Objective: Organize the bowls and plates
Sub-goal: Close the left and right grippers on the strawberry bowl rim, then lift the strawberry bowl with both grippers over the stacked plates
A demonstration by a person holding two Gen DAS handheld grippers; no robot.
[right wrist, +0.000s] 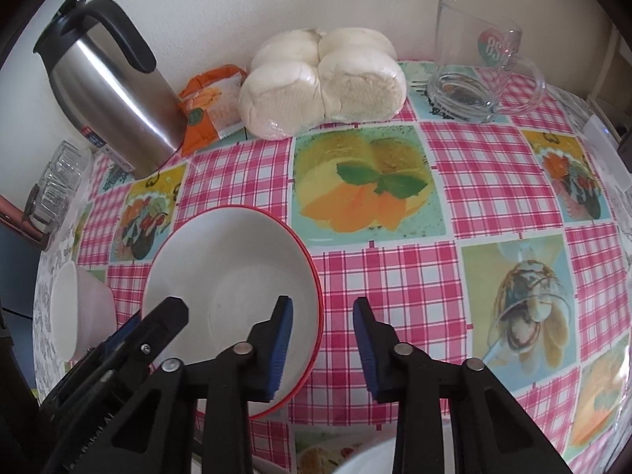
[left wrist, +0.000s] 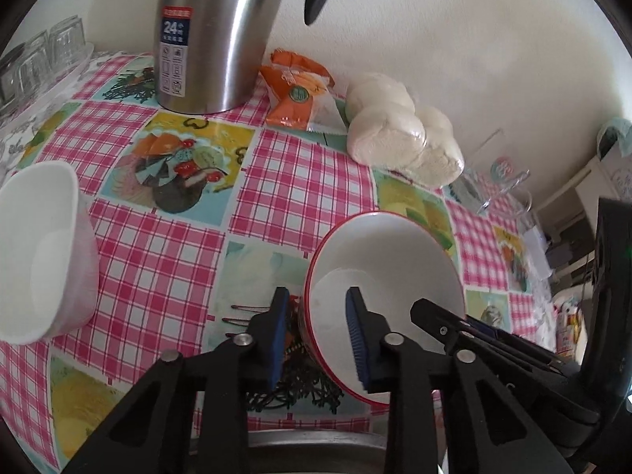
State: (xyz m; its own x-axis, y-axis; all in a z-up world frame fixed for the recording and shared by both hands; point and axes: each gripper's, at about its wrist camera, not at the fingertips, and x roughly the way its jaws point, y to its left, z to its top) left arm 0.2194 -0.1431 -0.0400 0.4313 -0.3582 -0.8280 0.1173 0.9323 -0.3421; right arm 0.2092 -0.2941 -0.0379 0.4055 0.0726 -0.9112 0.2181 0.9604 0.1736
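A: While both our tools straddle the red-rimmed bowl's (left wrist: 385,272) rim on the bench (left wrist: 166,245), is anything stacked?

B: Nothing yet; left tool (left wrist: 316,339) and right tool (right wrist: 322,343) sit narrowed, not clamped. The white bowl (left wrist: 39,252) waits apart.

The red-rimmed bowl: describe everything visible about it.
The red-rimmed bowl is round and deep, glossy white inside, likely ceramic, with a thin red rim and a red outer wall. It looks empty and sits upright on the checked tablecloth. Each gripper straddles its rim on opposite sides, one finger inside and one outside: the left gripper on one side, the right gripper on the other. Gaps show at the pads, so neither visibly presses yet. A plain white bowl stands apart from it.
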